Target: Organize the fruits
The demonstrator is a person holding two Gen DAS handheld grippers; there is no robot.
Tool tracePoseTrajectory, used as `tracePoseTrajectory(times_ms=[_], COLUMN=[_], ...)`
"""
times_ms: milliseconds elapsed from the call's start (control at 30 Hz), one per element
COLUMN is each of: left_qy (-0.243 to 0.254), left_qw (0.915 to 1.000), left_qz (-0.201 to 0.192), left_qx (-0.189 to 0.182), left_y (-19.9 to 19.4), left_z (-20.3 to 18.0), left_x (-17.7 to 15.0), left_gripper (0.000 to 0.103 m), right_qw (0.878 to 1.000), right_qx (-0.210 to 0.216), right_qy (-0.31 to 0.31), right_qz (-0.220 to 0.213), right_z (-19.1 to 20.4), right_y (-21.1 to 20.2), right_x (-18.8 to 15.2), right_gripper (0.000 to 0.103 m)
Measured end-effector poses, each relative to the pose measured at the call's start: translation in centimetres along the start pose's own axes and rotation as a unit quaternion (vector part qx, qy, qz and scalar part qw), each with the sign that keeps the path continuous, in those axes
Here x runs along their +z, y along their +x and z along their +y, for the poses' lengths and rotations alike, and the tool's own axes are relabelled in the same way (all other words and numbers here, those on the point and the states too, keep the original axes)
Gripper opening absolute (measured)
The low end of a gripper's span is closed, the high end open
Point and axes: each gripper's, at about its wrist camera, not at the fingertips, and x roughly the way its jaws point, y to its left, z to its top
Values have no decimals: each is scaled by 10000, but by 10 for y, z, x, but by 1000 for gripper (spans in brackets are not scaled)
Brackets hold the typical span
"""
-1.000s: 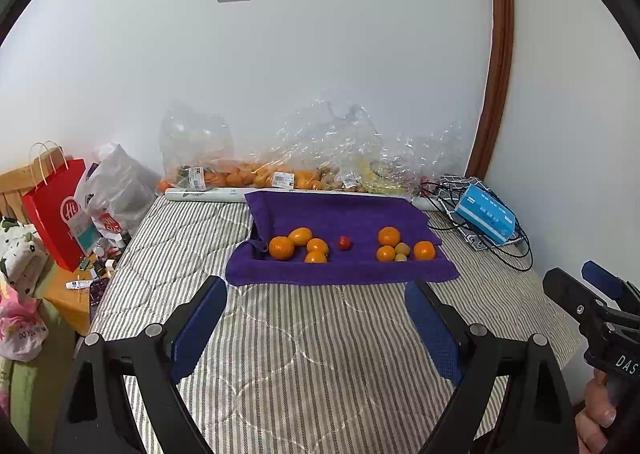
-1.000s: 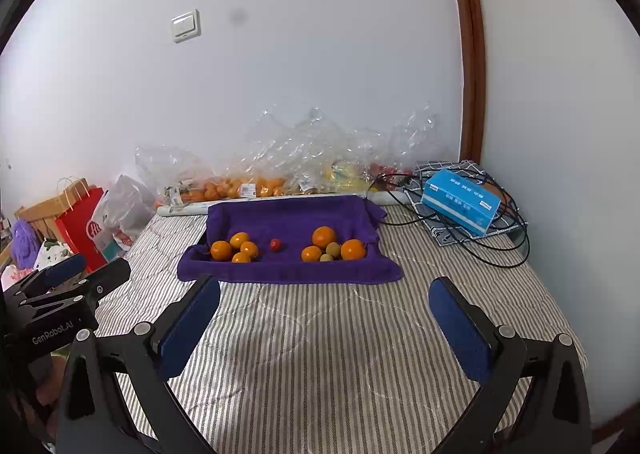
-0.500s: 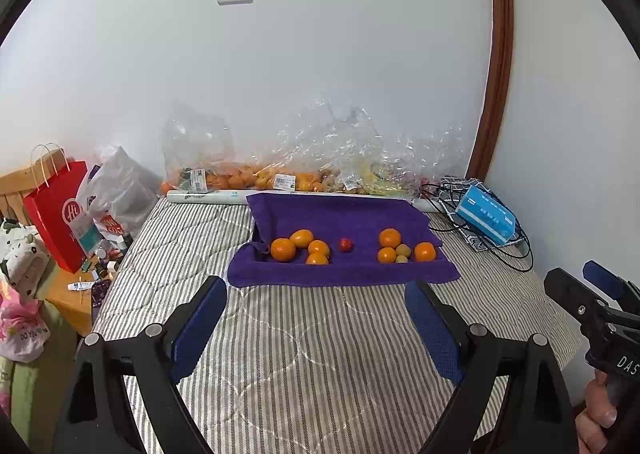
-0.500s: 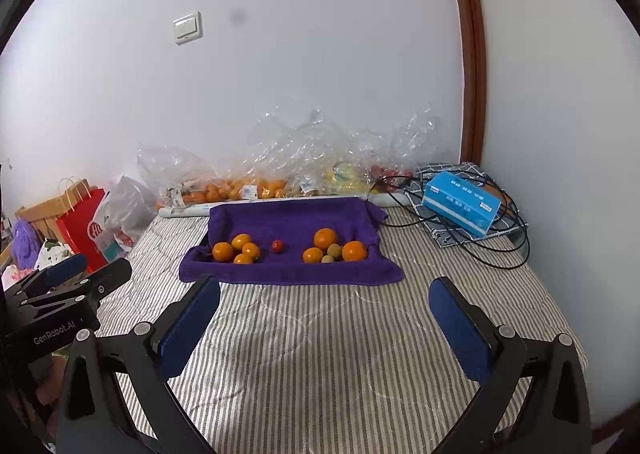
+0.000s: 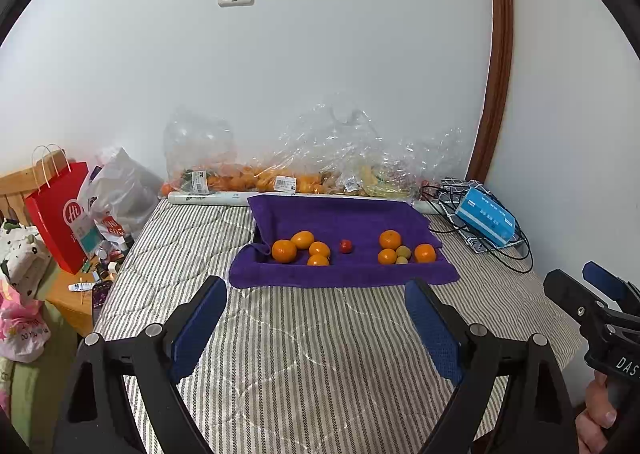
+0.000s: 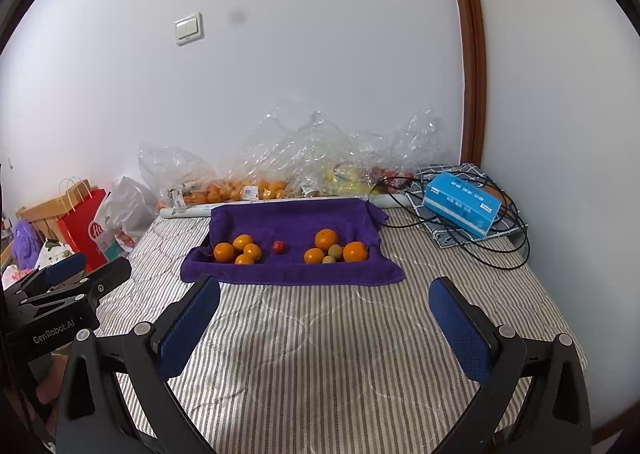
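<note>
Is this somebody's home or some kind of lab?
Most likely a bedroom at home: a quilted striped mattress, a red shopping bag beside it, and grocery bags of fruit against the wall.

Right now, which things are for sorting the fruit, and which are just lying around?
For the job:
- round orange mandarins
- small red tomato-like fruit
- small green-yellow fruits
- purple cloth-lined tray

Just lying about:
- blue cardboard box
- black cables
- red paper bag
- crinkled clear plastic bags
</note>
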Motion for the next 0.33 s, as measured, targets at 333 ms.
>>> tracePoseTrajectory(times_ms=[333], left_qy=[-44], left_qw=[10000], left_qz=[-40], left_qx=[51], left_y=[-1], left_z=[2], left_x=[0], left_gripper=[90], right_qw=[10000], right_qx=[2], right_qy=[6], right_qz=[1], right_z=[1], right_y=[0], right_x=[0], right_gripper=[103])
